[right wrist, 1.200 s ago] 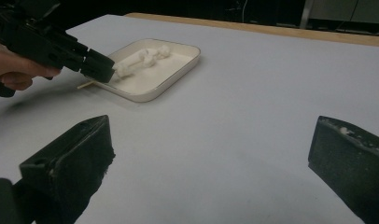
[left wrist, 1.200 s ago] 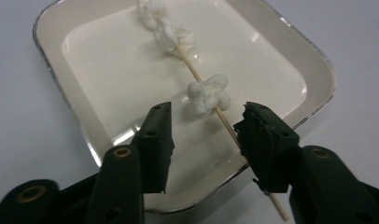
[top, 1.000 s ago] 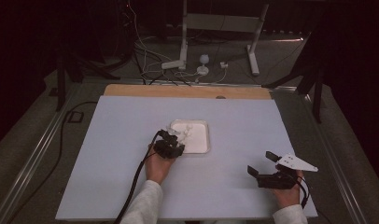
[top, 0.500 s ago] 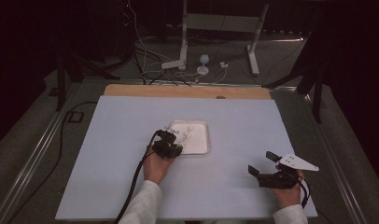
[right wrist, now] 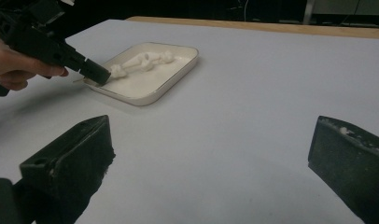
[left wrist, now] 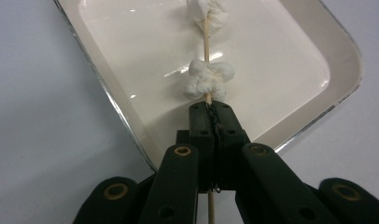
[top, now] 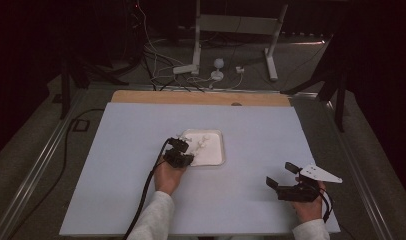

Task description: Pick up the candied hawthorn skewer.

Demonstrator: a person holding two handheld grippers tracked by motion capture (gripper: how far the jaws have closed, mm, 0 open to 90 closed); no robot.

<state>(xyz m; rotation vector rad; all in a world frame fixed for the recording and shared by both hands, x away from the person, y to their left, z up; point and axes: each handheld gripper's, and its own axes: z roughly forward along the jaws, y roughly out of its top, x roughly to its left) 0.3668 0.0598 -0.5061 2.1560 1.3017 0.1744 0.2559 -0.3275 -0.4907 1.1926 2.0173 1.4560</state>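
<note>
Skewer (left wrist: 207, 42) top perhaps edge-cropped

My desk (top: 121, 150) has a pale, matte top with a wooden strip (top: 201, 98) along its far edge. One white tray (top: 217, 157) lies directly on it, just ahead of my left tool (top: 181, 152).

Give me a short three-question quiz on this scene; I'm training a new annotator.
1. True or false: the left hand-held gripper is shut on the skewer.
2. What does the skewer lie over? A) a cup B) the white tray C) a wooden box
3. How do the jaws of the right hand-held gripper stand, and is anything between them?

Key
1. True; its jaws have just closed on the stick below the marshmallow.
2. B
3. Wide open, with nothing between them.
</note>
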